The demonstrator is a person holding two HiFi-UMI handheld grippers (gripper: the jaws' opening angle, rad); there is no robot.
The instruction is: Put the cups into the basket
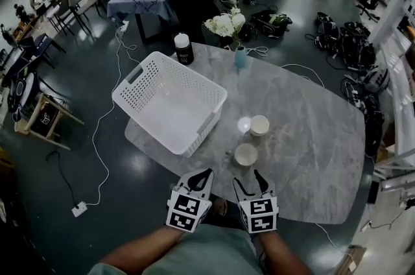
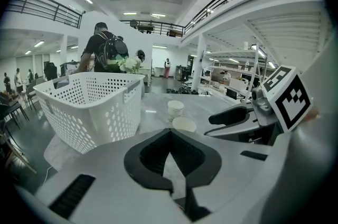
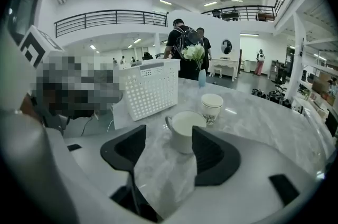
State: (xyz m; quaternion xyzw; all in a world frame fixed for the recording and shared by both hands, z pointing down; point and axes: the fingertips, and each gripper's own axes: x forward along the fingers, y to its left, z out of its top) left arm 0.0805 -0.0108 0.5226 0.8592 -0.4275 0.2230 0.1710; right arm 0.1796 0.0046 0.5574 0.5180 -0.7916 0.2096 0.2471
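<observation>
The person wears a pale green shirt [image 1: 194,254]. Beyond the shirt, the left gripper [image 1: 203,174] and right gripper [image 1: 248,179] are white shells with black ribbed pads [image 3: 210,154]. Each bears, at its shirt end, a white cube [image 1: 188,211] printed with black square markers

two cups, a mug [image 1: 245,154] and a taller cup [image 1: 259,125]; one basket [image 1: 191,77]; one bottle [image 1: 184,50]; one vase [image 1: 240,58].

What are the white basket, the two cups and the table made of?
The basket looks like matte white plastic, moulded with rows of small holes. The nearer cup is probably glazed ceramic: a smooth white wall with a handle. The farther cup is white with a faint print; ceramic or paper, hard to tell. The table looks marble or marble-look: grey veins and a sheen.
</observation>
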